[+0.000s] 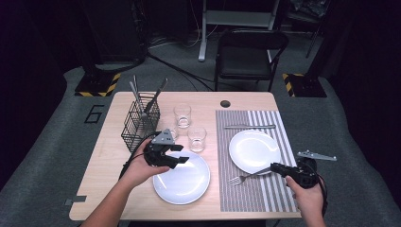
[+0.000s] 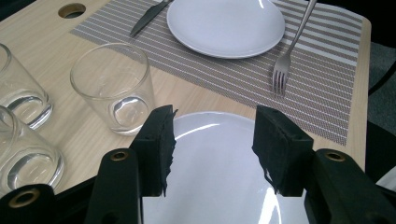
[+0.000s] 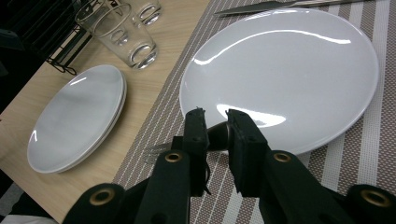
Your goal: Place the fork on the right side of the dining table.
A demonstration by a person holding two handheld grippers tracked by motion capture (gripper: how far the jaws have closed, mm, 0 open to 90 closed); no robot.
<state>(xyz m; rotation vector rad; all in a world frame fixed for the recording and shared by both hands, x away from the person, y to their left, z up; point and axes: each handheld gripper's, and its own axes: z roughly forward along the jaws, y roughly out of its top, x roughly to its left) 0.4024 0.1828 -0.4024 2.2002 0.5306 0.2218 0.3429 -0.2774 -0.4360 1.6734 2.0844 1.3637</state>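
Observation:
A fork point(image 1: 246, 176) lies on the striped placemat point(image 1: 265, 198), tines on the mat and handle running up to the right. My right gripper point(image 1: 275, 167) is shut on the end of that handle point(image 3: 217, 135), just at the near rim of the white plate point(image 3: 285, 70) on the mat. Over the near-left stack of white plates point(image 1: 182, 184) my left gripper point(image 1: 182, 160) stands open, nothing between its jaws point(image 2: 212, 135). Its view has the stack's top plate point(image 2: 215, 186) below the jaws and the fork point(image 2: 281, 70) beyond.
Three glasses point(image 1: 182, 115) point(image 1: 196, 138) point(image 1: 168, 130) stand mid-table beside a black wire cutlery caddy point(image 1: 141, 120). A knife point(image 1: 249, 126) lies on the mat behind the plate point(image 1: 254, 151). A black chair point(image 1: 250, 52) stands beyond the table's far edge.

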